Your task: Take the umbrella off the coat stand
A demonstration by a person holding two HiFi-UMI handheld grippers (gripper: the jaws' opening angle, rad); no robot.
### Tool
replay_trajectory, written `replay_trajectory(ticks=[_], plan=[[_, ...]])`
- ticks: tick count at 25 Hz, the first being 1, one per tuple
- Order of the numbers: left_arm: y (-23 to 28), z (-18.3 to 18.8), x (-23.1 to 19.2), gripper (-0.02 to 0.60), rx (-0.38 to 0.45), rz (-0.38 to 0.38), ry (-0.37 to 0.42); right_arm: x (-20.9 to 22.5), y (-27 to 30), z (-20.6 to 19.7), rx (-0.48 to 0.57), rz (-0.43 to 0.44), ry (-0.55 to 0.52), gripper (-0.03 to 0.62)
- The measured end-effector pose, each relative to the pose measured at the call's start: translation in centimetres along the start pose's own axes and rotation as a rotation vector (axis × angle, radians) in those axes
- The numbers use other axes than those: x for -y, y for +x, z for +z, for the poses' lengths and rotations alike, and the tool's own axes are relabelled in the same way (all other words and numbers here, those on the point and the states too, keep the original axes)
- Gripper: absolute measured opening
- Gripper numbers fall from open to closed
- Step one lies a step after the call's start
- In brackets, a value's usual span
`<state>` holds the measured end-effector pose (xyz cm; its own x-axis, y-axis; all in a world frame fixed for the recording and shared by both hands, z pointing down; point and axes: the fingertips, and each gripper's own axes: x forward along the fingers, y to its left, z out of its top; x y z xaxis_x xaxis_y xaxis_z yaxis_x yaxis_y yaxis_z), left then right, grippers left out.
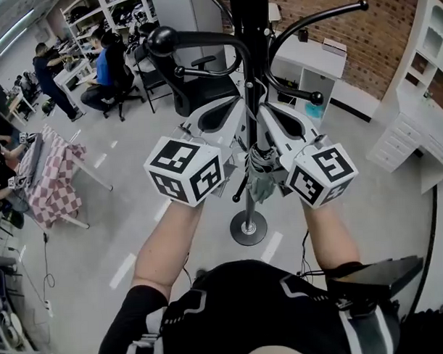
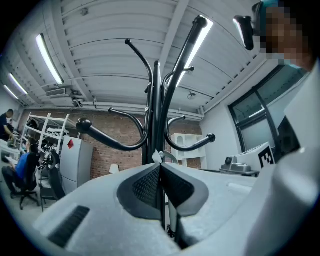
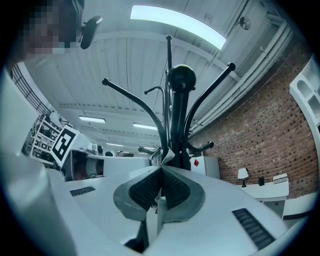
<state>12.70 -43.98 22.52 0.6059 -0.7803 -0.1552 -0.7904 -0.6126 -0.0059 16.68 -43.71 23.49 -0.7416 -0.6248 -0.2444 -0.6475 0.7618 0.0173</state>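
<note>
The black coat stand (image 1: 251, 77) rises in the middle of the head view, its curved hooks (image 1: 202, 43) spreading above my hands. A folded grey-green umbrella (image 1: 262, 180) hangs against the pole, just below both grippers. My left gripper (image 1: 238, 125) and right gripper (image 1: 267, 125) meet at the pole from either side. In the left gripper view the left gripper (image 2: 160, 165) has its jaws pressed together, with a pale scrap of the umbrella (image 2: 159, 156) sticking out at the tips. The right gripper (image 3: 161, 170) is shut the same way on a pale scrap (image 3: 168, 153). Where the umbrella hangs from is hidden.
The stand's round base (image 1: 249, 227) sits on the grey floor in front of me. An office chair (image 1: 197, 90) stands behind the pole. A checkered cloth rack (image 1: 53, 175) is at the left, and white desks (image 1: 412, 140) line the brick wall at the right. People sit far left.
</note>
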Motion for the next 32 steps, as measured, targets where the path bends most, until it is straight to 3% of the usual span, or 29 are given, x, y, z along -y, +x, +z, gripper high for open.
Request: replay_trajectory(ticks=[14,32], plan=[[-0.3,4.1,0.1,0.012,0.024,-0.169,-0.04,-1.2,1.0,3.8,0.021,-0.224,-0.073,0.008],[-3.3,10.0,0.9,0.012,0.104,-0.319,-0.08,-4.9,1.6,9.1,0.087,-0.336,-0.146,0.008]])
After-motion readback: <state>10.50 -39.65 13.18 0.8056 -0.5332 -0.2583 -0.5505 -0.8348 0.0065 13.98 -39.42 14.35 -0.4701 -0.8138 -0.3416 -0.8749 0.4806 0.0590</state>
